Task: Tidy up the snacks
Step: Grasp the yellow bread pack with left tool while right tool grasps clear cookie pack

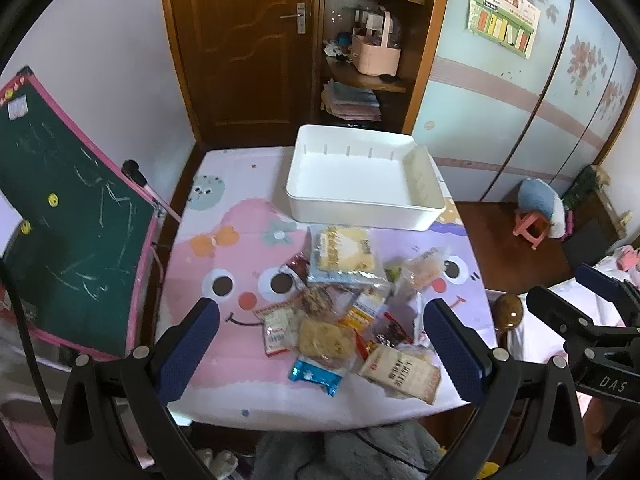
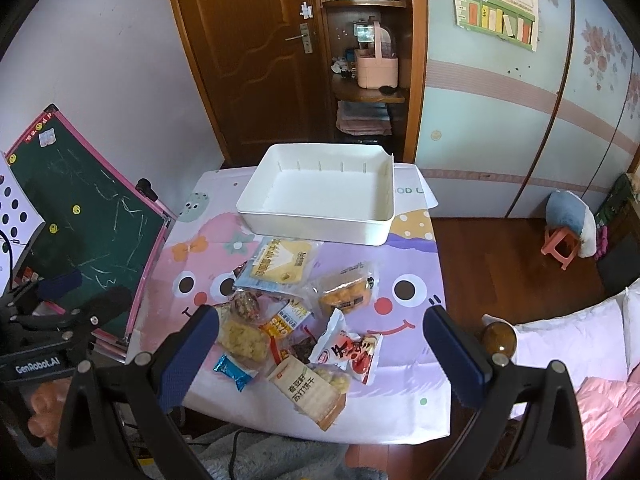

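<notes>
Now hovering spread wide, grasping nothing: left gripper [image 1: 320,344] marked "DAS" and right gripper [image 2: 320,348] marked "GenRobot.AI", over snack packets [image 2: 296,320] heaped mid-table [image 2: 400,412], white bin [image 2: 320,196] at far edge.

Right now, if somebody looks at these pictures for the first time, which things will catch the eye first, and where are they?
First comes the heap of snack packets in the middle of the cartoon-face tablecloth, lying between both open grippers, the left gripper and the right gripper. Just behind the heap stands an empty white bin, at the far side of the table. A green chalkboard with a pink frame leans at the table's left.
</notes>
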